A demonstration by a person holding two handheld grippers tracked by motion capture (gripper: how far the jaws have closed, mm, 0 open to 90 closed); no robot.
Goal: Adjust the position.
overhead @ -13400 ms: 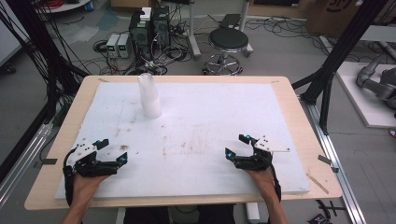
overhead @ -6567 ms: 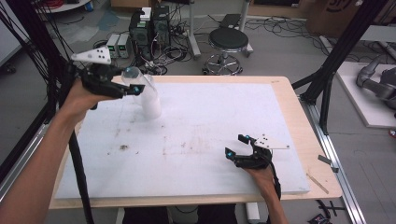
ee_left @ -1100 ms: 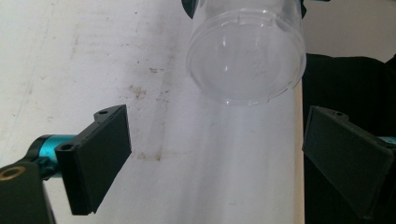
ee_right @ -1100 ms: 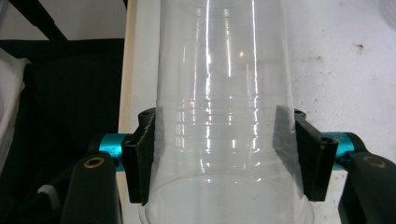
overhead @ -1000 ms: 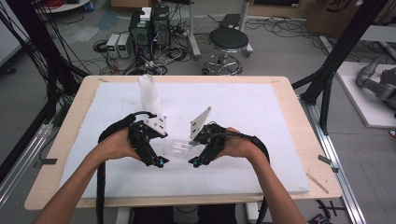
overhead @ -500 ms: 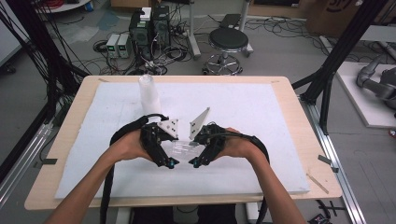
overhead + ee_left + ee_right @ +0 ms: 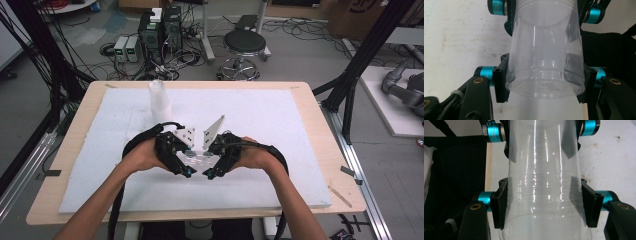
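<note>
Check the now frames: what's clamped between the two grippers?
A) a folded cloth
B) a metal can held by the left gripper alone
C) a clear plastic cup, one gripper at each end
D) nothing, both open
C: the clear plastic cup lies level above the white mat, with the left gripper shut near its base and the right gripper shut toward its rim.

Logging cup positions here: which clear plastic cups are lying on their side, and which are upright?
The clear cups held level between the left tongs and right tongs lie sideways; the cup stack at the mat's far edge stands upright.
</note>
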